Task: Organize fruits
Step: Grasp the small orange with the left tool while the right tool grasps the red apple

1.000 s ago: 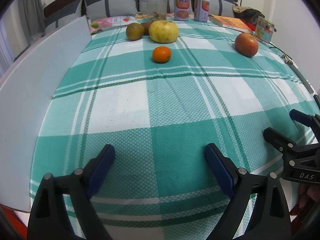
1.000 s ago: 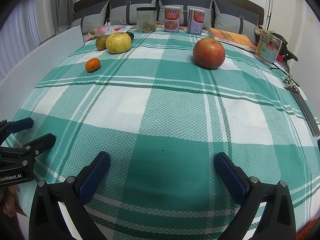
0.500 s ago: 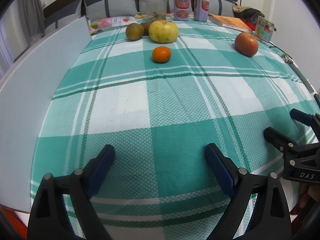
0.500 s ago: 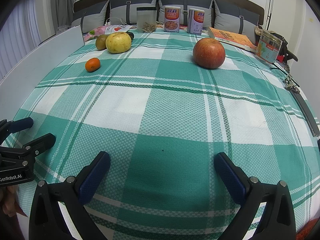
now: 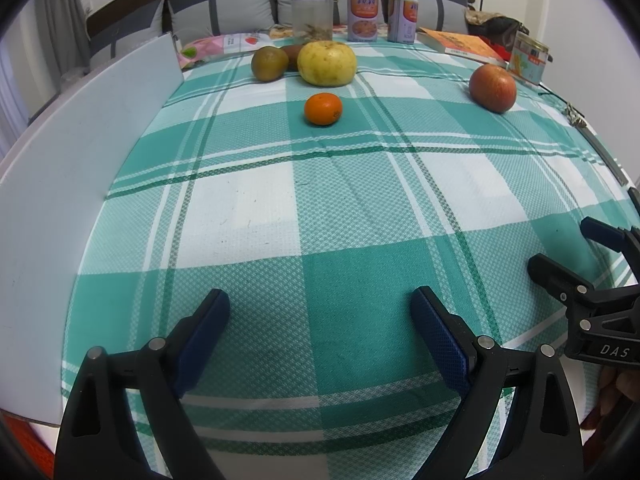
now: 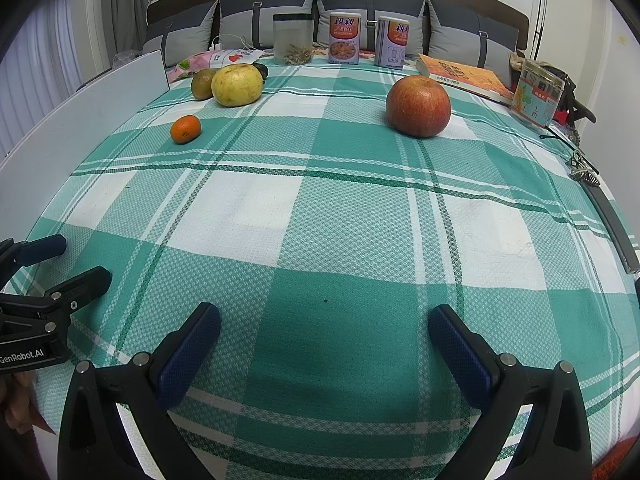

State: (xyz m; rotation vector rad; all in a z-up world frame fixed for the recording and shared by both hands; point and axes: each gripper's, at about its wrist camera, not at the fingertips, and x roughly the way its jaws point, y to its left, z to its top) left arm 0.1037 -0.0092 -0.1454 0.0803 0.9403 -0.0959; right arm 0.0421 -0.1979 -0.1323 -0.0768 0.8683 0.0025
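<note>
On the green checked cloth, a small orange (image 5: 323,109) (image 6: 185,129) lies far ahead, left of centre. Behind it sit a large yellow fruit (image 5: 327,63) (image 6: 237,84), a brown-green kiwi-like fruit (image 5: 269,63) (image 6: 203,84) and a dark fruit partly hidden behind them. A red apple (image 5: 492,88) (image 6: 418,105) lies alone at the far right. My left gripper (image 5: 320,312) is open and empty above the near cloth. My right gripper (image 6: 324,326) is open and empty beside it; each shows at the other view's edge.
A white board (image 5: 60,184) stands along the left edge. At the back stand a clear jar (image 6: 292,39), two printed cans (image 6: 345,38), a book (image 6: 460,74) and a tin (image 6: 538,94). A metal strip (image 6: 612,220) and keys lie at the right edge.
</note>
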